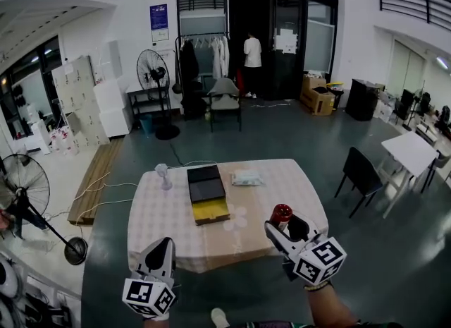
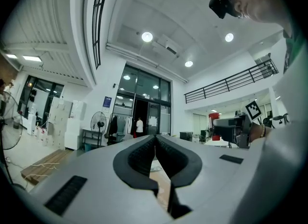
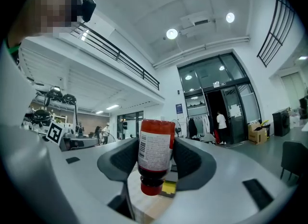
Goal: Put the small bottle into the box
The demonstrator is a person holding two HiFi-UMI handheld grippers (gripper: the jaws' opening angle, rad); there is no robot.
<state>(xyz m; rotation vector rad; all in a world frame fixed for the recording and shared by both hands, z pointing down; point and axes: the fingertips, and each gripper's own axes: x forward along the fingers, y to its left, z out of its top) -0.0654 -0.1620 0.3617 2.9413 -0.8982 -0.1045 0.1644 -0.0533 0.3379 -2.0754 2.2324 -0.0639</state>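
My right gripper (image 1: 282, 221) is shut on a small red bottle (image 1: 280, 214) with a white label, raised above the table's right front corner. In the right gripper view the small bottle (image 3: 155, 154) hangs cap down between the two dark pads, gripper (image 3: 155, 158) closed on its body. The open box (image 1: 206, 192), with a dark lid part and a yellow inner part, lies mid-table, left of and beyond the bottle. My left gripper (image 1: 164, 249) hovers at the table's front left edge; its jaws (image 2: 155, 146) meet at the tips with nothing between them.
The table (image 1: 176, 214) has a pale checked cloth. A small white fan (image 1: 163, 174) stands at its back left and a pack of wipes (image 1: 246, 177) at the back. A black chair (image 1: 359, 173) stands to the right, a floor fan (image 1: 25, 192) to the left.
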